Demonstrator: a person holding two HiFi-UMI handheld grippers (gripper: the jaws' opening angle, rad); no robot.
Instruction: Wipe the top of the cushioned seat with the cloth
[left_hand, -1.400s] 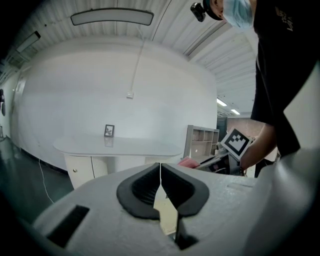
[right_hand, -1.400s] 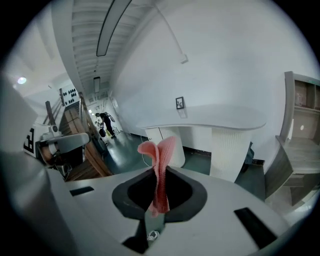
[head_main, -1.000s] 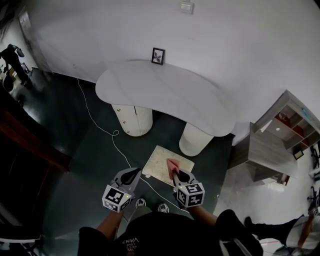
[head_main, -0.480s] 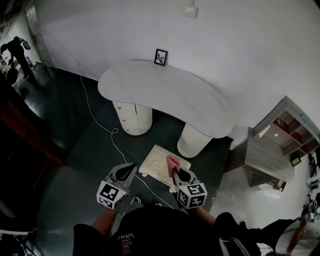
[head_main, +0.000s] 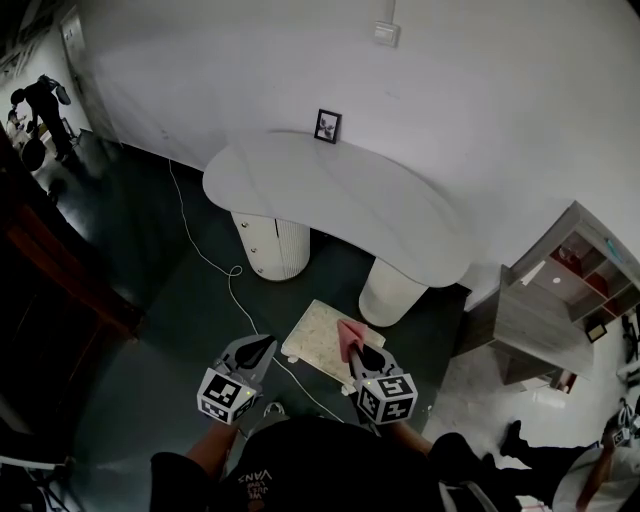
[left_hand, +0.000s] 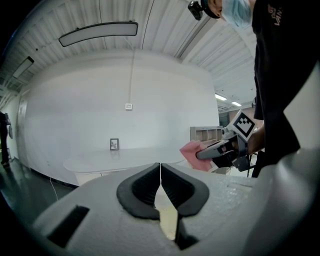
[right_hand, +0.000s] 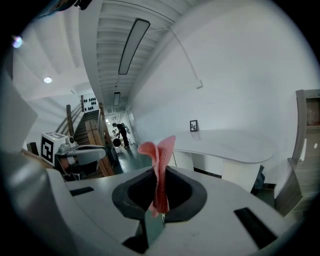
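Note:
The cushioned seat (head_main: 322, 335) is a small pale square stool on the dark floor, just in front of the white table. My right gripper (head_main: 352, 347) hangs over its right near edge, shut on a pink cloth (head_main: 347, 334) that sticks up from the jaws; the cloth (right_hand: 159, 165) fills the middle of the right gripper view. My left gripper (head_main: 257, 352) is to the left of the seat, over the floor, shut with nothing in it. In the left gripper view the jaws meet at the tip (left_hand: 160, 167), and the pink cloth (left_hand: 190, 152) shows off to the right.
A long white table (head_main: 340, 205) on two round pedestals stands beyond the seat, with a small framed picture (head_main: 326, 126) at its back edge. A white cable (head_main: 225, 275) runs across the floor on the left. A wooden shelf unit (head_main: 560, 290) stands at the right.
The head view has shifted a little, so table and seat sit slightly lower right. Both grippers keep their places by the seat; the cloth stays held.

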